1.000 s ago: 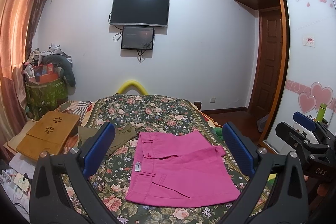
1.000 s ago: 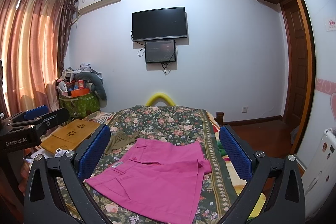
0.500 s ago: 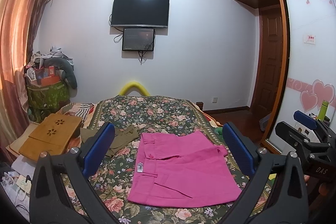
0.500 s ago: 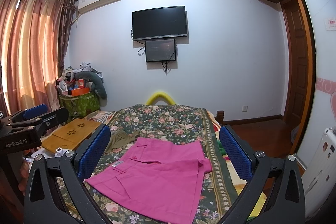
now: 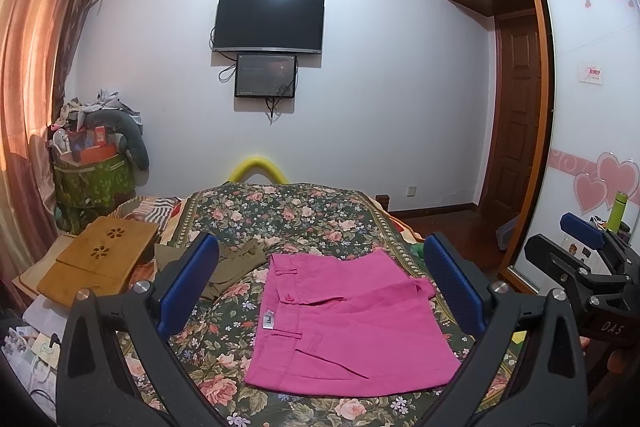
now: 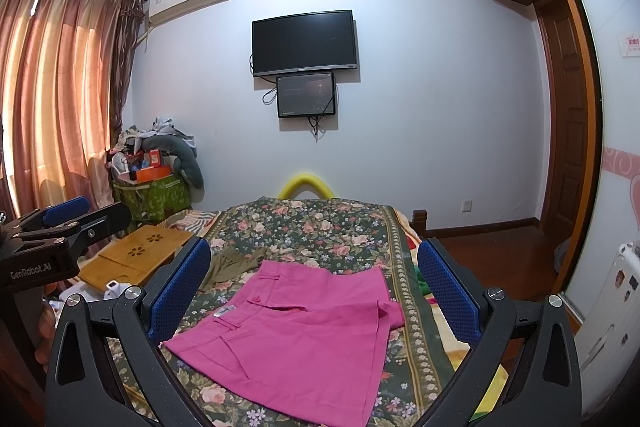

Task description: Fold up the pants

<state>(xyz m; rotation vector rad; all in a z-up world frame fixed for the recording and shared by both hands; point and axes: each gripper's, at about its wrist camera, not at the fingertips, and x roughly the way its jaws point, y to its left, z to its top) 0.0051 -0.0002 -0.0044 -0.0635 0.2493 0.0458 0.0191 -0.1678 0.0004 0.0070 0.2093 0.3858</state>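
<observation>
The pants (image 5: 348,323) are laid on the floral bedspread (image 5: 288,219), toward its near end, with the waistband at the left and the hems toward the right edge of the bed. They are spread in a compact stack, apparently already folded over at least once, since 2 layers are seen offset at the right side; whether a further fold is meant cannot be told. A white label (image 5: 267,319) is seen at the waistband.

The left gripper (image 5: 320,291) is held above the bed, clear of the cloth, with its blue pads (image 5: 188,287) set wide apart and nothing between them. The right gripper (image 6: 316,291) is held the same way, wide open and empty, beside the left one. Both are raised and pointed across the bed, probably so that the whole garment can be taken in before an edge is chosen.

An olive garment (image 5: 232,263) is left just beyond the pants, and a wooden lap tray (image 5: 100,259) is set off to the left, apart from the cloth. The work area is thereby kept free for a fold.
</observation>
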